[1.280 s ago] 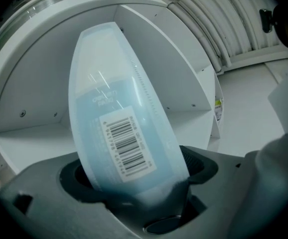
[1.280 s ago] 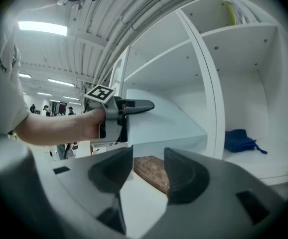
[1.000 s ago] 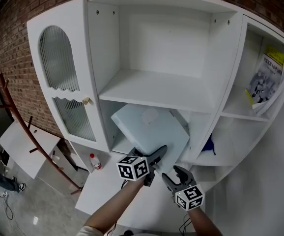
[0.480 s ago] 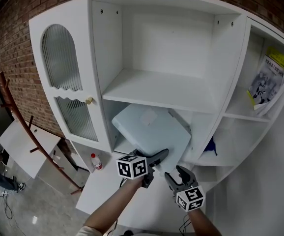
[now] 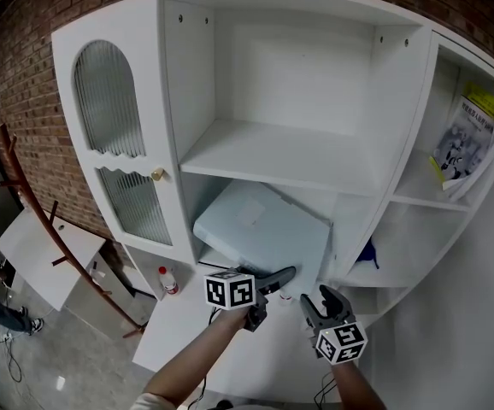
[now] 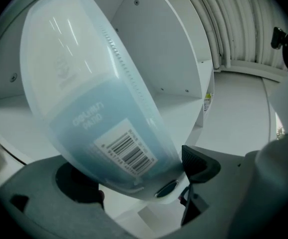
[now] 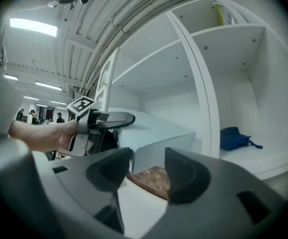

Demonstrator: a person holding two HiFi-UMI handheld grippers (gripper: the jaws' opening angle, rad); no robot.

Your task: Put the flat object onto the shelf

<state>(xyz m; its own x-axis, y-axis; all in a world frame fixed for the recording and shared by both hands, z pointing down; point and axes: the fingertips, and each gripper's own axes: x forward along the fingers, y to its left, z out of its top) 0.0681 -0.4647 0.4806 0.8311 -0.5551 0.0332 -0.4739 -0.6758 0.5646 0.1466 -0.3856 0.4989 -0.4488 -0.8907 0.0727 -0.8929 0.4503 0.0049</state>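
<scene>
A flat pale-blue plastic box (image 5: pixel 264 229) lies tilted in the lower middle compartment of the white shelf unit (image 5: pixel 273 156), its near edge sticking out toward me. My left gripper (image 5: pixel 279 278) is at that near edge, and its jaws have just been opening. In the left gripper view the box (image 6: pixel 99 83), with a barcode label, sits between the wide jaws of the left gripper (image 6: pixel 139 176), which no longer clamp it. My right gripper (image 5: pixel 322 301) hangs just right of the box. In the right gripper view the right gripper (image 7: pixel 146 166) is open with nothing between its jaws, and the box (image 7: pixel 159 133) lies ahead of it.
A booklet (image 5: pixel 465 135) leans in the upper right compartment and a blue cloth (image 5: pixel 362 253) lies in the lower right one. An arched glass door (image 5: pixel 110 143) closes the left side. A small red-capped bottle (image 5: pixel 167 280) stands on the low ledge.
The box has tipped down to lie flatter in the compartment. The left gripper sank a little with it. The right gripper shifted to the right.
</scene>
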